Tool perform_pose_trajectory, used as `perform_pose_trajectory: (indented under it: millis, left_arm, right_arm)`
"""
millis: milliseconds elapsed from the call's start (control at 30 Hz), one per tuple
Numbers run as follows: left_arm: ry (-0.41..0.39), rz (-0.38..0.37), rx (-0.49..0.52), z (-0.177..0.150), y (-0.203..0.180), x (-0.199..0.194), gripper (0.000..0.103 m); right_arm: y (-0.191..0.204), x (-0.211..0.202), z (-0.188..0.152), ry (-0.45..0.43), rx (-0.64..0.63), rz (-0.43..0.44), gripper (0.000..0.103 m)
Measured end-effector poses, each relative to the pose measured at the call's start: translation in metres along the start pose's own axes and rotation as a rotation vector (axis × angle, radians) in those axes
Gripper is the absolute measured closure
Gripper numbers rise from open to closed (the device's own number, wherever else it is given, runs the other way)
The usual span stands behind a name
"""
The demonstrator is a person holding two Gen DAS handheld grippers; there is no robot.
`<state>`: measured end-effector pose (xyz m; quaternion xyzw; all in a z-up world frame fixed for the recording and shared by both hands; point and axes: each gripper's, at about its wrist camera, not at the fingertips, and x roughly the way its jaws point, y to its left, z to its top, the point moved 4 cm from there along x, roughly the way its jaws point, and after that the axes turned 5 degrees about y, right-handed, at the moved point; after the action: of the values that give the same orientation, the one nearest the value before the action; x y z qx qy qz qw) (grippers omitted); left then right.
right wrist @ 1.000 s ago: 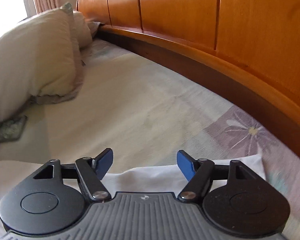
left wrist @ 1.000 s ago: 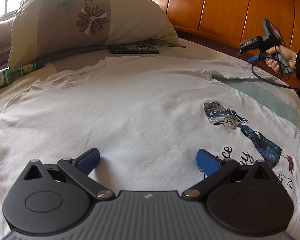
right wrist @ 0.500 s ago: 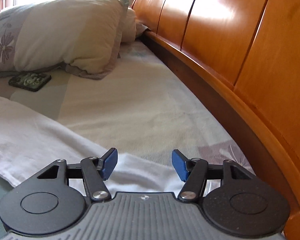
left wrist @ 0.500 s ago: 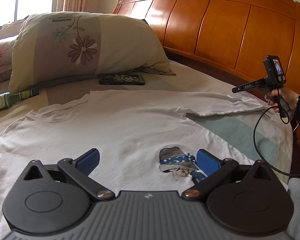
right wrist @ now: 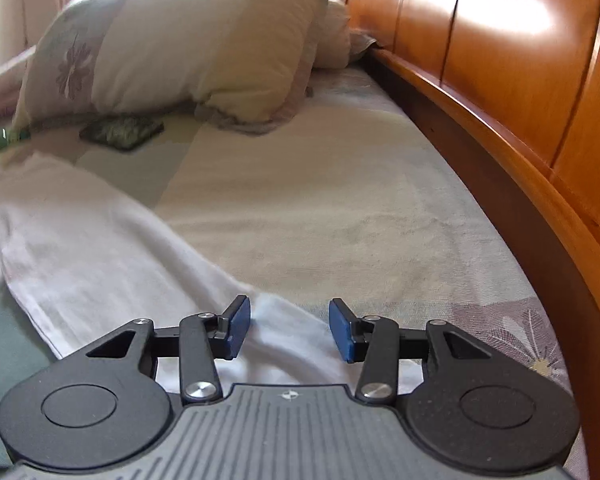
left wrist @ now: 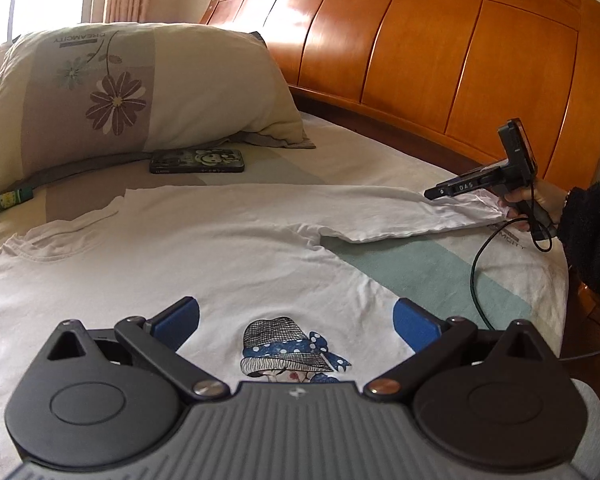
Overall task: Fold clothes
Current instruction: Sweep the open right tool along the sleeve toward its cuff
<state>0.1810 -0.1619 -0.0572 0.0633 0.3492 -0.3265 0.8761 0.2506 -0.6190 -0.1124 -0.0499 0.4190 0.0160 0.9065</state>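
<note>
A white long-sleeved T-shirt [left wrist: 204,256] lies spread face-up across the bed [left wrist: 440,272], its sleeve [right wrist: 112,256] stretched toward the headboard [left wrist: 420,52] edge so the cuff is easy to reach. The right gripper [right wrist: 289,326] straddles the cuff, jaws closing, pads not yet pressing cloth. The left gripper [left wrist: 296,320] hovers wide and empty over the hat print [left wrist: 288,344], probably clear of the fold.

Black claw [left wrist: 296,316], blue pads [left wrist: 178,316].

Floral pillow [left wrist: 140,96]; phone [left wrist: 198,161] lying before it; green bottle [left wrist: 8,200] alongside; orange wooden headboard [left wrist: 420,48]; patterned bedsheet [right wrist: 300,208].
</note>
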Motion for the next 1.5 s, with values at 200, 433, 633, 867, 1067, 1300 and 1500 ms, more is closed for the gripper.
perform_pose_trajectory:
  millis: [200,433,633,867,1067,1300,1500]
  left_arm:
    - [0.009,-0.019,-0.001,-0.001,-0.007,0.001,0.001]
    - [0.012,0.002,0.003,-0.001,-0.01,-0.005,0.001]
    - [-0.003,0.014,0.014,0.003,-0.012,-0.021,0.001]
    - [0.006,0.019,0.014,-0.003,-0.005,-0.035,0.001]
    - [0.01,-0.003,-0.02,-0.009,-0.001,-0.031,0.001]
    - [0.006,-0.017,-0.005,-0.007,-0.011,-0.031,0.001]
    - [0.02,-0.01,0.017,-0.009,-0.017,-0.035,0.001]
  right_arm:
    - [-0.04,-0.009,0.009,-0.065,0.234,-0.077,0.049]
    - [0.02,-0.023,0.043,-0.118,0.343,0.242,0.039]
    - [0.067,0.042,0.078,-0.012,0.572,0.528,0.034]
    - [0.06,0.038,0.059,0.01,0.619,0.373,0.036]
    - [-0.007,-0.002,0.011,0.001,0.651,0.156,0.037]
    - [-0.015,-0.028,0.008,-0.029,0.684,0.11,0.025]
    - [0.042,-0.011,-0.005,0.014,0.366,-0.127,0.019]
